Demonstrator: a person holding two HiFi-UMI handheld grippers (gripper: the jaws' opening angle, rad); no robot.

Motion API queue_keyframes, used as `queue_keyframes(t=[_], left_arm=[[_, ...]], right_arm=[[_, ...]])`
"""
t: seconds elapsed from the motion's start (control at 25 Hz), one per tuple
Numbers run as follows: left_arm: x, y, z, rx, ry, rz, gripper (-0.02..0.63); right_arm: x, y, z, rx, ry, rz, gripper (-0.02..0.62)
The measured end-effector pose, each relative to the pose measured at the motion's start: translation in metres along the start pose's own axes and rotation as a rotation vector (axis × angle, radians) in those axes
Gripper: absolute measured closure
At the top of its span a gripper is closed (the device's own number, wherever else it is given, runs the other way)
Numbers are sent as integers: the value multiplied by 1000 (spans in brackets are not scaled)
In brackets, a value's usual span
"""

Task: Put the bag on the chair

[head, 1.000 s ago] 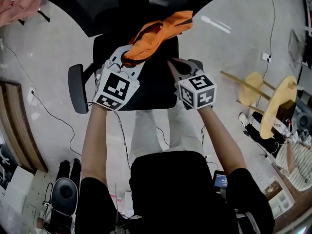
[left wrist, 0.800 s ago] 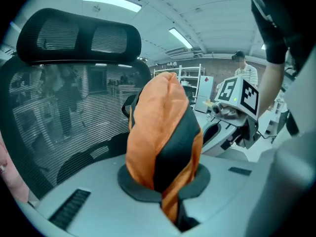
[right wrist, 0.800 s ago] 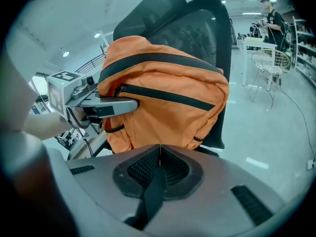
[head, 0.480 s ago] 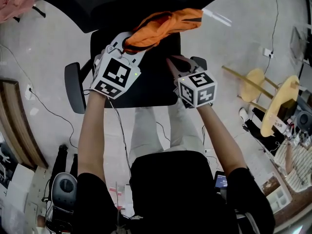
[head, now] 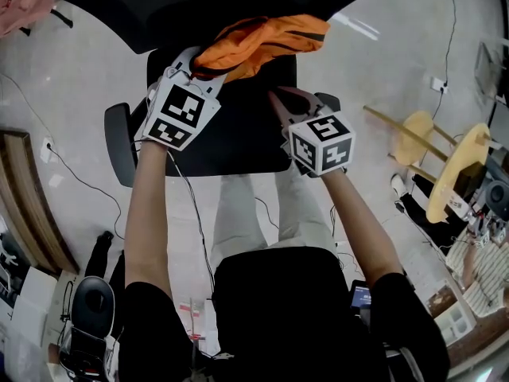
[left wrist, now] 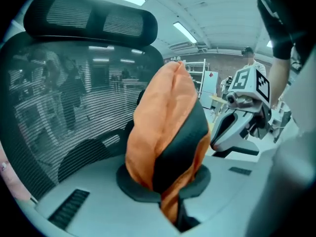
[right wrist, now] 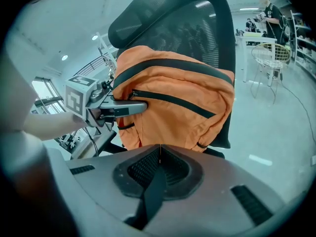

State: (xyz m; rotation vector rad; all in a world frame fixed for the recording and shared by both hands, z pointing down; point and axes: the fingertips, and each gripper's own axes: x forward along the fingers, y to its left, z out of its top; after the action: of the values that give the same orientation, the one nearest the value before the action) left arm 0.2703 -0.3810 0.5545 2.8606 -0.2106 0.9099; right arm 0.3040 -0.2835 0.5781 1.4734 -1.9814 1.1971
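Observation:
An orange bag with black panels and zips hangs over the black office chair's seat, close to the mesh backrest. My left gripper is shut on the bag's left end. In the left gripper view the orange and black fabric is pinched between its jaws. My right gripper is over the seat's right side, just short of the bag. It is shut on a black strap. Where the strap joins the bag is hidden.
The chair's armrests flank the seat. Pale round wooden stools stand on the floor at the right. Cables trail over the floor at the left. A wicker chair and a person are far behind.
My left gripper has moved forward and a little left, carrying the bag further over the seat towards the backrest. The right gripper has hardly moved.

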Motion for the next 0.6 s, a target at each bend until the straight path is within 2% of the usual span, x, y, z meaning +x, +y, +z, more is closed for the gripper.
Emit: queue_keyframes(t=[0.24,0.6], left_arm=[[1,17,-22,-30,34,51,561],[-2,43,-49,-65,79,170,477]], right_arm=[[7,4,-10,11,14,10,595],[17,9,-14,9,26,29,594]])
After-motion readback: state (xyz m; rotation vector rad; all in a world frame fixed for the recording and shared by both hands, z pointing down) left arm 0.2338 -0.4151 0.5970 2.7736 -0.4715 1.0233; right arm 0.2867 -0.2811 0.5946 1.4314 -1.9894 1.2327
